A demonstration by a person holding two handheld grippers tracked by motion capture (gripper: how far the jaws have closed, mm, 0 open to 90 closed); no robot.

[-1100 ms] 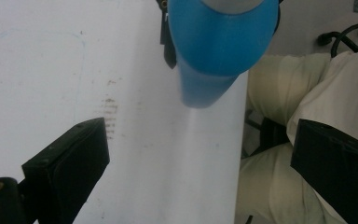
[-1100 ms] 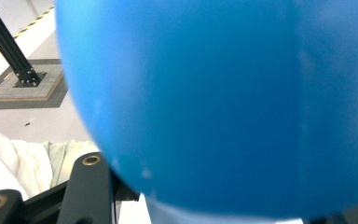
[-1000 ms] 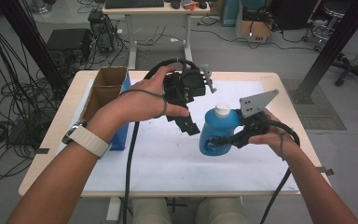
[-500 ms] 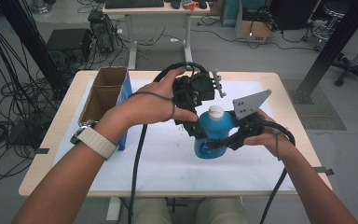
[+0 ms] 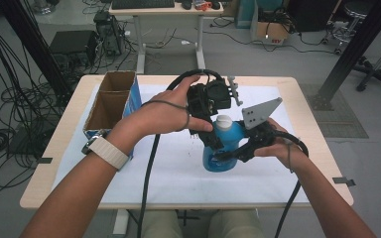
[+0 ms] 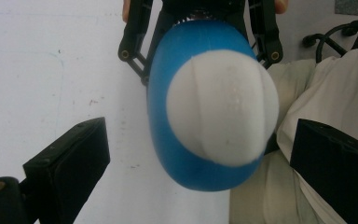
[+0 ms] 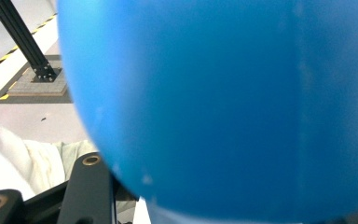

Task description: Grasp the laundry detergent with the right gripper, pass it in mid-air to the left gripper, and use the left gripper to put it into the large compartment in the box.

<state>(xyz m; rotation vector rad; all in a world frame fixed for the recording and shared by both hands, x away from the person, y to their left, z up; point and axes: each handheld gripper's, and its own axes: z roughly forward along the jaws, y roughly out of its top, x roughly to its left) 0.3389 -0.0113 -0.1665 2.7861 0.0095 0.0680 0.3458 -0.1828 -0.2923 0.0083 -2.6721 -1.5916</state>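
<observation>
Grey floor [image 5: 278, 54], cables [image 5: 0, 139] strewn left. Wooden table [image 5: 302, 94] under white sheet [image 5: 178, 178]. Second desk [image 5: 168, 10] behind, keyboard [image 5: 141, 4] on top. Chair base [image 5: 377, 74] right, possibly stool.

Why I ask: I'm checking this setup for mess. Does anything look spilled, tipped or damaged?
Nothing stands out. The blue bottle is upright with its white cap on, clamped by the right gripper. The left gripper is poised open around the cap. The white mat shows no spill, only small specks. The cardboard box sits squarely at the table's left.
</observation>
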